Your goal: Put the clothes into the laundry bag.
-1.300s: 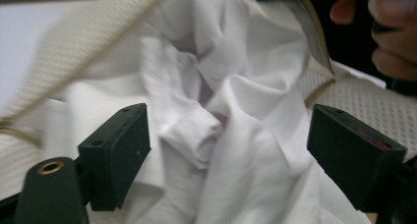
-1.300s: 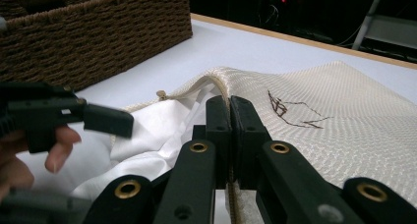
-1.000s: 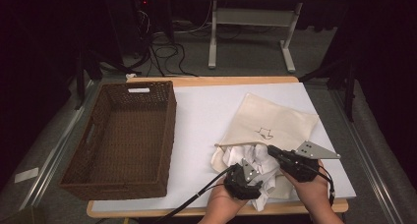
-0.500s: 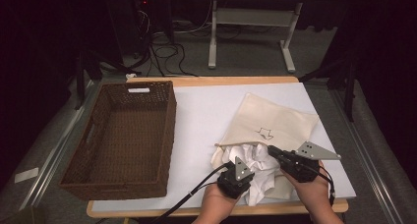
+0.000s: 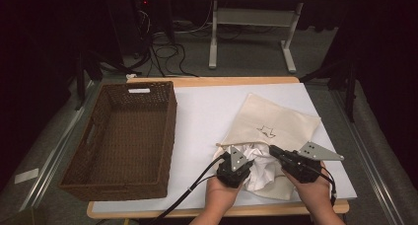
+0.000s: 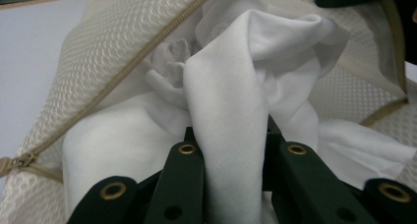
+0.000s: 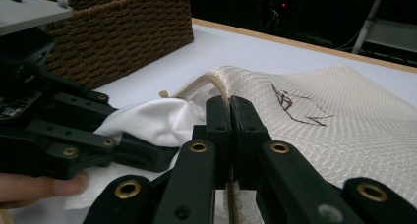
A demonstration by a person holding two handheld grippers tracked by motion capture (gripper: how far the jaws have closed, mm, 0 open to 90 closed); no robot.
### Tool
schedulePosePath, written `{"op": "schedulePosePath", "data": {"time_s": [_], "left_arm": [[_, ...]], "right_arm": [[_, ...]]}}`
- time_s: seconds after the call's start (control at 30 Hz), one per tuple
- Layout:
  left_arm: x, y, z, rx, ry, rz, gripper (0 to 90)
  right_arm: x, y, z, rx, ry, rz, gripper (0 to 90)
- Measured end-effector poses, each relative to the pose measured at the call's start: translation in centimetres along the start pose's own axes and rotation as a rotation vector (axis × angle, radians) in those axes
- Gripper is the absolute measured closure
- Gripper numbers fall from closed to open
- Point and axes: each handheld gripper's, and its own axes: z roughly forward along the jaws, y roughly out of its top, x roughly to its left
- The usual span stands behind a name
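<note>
A cream mesh bag (image 5: 278, 117) with a zip lies on the white table top, its mouth towards the near edge. A crumpled white cloth (image 5: 261, 169) spills out of that mouth. My left gripper (image 5: 246, 162) is shut on a fold of the white cloth (image 6: 231, 101); its jaws have just been closing, with the cloth between them. The bag's zip edge (image 6: 147, 52) runs behind the cloth. My right gripper (image 7: 230, 108) is shut on the bag's rim (image 7: 216, 84), to the right of the left gripper (image 7: 157, 155).
A brown wicker basket (image 5: 170, 117) stands on the left half of the table, its side (image 7: 123, 32) close to the left gripper. A wooden table edge (image 5: 212, 80) runs along the far side. Cables and a desk frame (image 5: 214, 32) lie on the floor beyond.
The left gripper's jaws closed on the white cloth and the hand rose a little, drawing the cloth up from the bag's mouth. The right gripper stayed where it was.
</note>
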Motion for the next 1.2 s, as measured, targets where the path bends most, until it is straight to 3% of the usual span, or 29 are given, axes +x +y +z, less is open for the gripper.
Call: {"op": "schedulePosePath", "data": {"time_s": [0.23,0.37,0.63,0.7,0.93,1.1,1.2], "left_arm": [[-0.1,0.8,2.0,-0.048,0.061,-0.002,79.8],[-0.4,1.4,4.3,-0.082,0.100,-0.003,79.6],[-0.7,2.0,6.7,-0.099,0.113,0.017,78.4],[-0.7,1.7,6.6,-0.089,0.096,0.027,74.4],[-0.8,0.7,4.2,-0.105,0.056,0.036,41.6],[-1.0,-0.8,1.4,-0.096,0.025,0.054,34.3],[-0.8,-1.4,0.7,-0.074,0.017,0.051,33.5]], "right_arm": [[0.0,0.2,-0.1,-0.020,0.007,0.004,88.5],[-0.1,0.3,-0.2,-0.033,0.009,0.013,88.5],[-0.5,0.2,-0.4,-0.045,0.012,0.041,88.5],[-0.7,0.2,-0.5,-0.047,0.019,0.036,88.5],[-0.4,0.1,-0.4,-0.035,0.016,0.028,88.5],[-0.3,0.1,-0.5,-0.033,0.011,0.019,88.5],[-0.3,0.0,-0.5,-0.030,0.009,0.020,88.5]]}}
